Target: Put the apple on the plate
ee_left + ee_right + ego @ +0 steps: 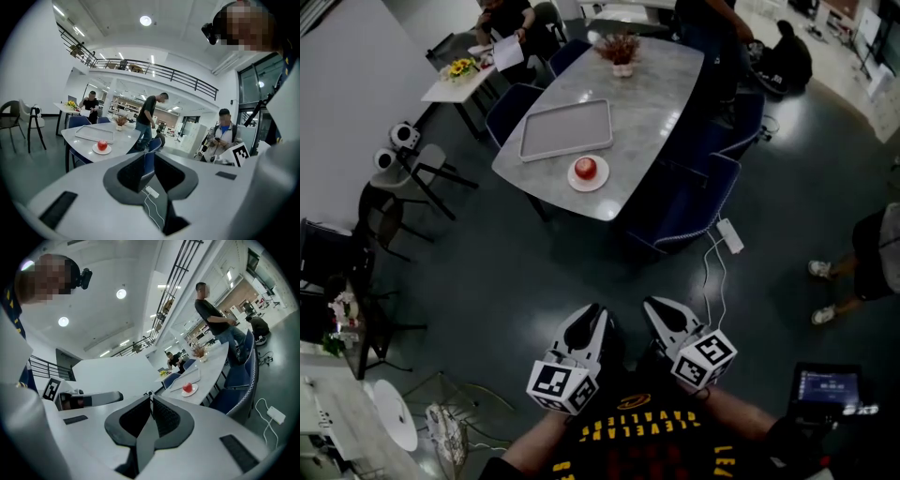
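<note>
A red apple (586,168) sits on a small white plate (588,185) near the front end of a grey marble table (656,103). Both also show small in the left gripper view, apple (102,145) on plate (101,151), and in the right gripper view, apple (188,388) on plate (190,393). My left gripper (594,311) and right gripper (652,305) hang close to my body, far from the table over the dark floor. The left gripper (149,153) stands slightly open and holds nothing. The right gripper (151,397) is shut and empty.
A grey tray (566,129) lies behind the plate, and a flower pot (621,52) stands further back. Blue chairs (689,206) ring the table. A white power strip (730,235) and its cable lie on the floor. People sit and stand around the room.
</note>
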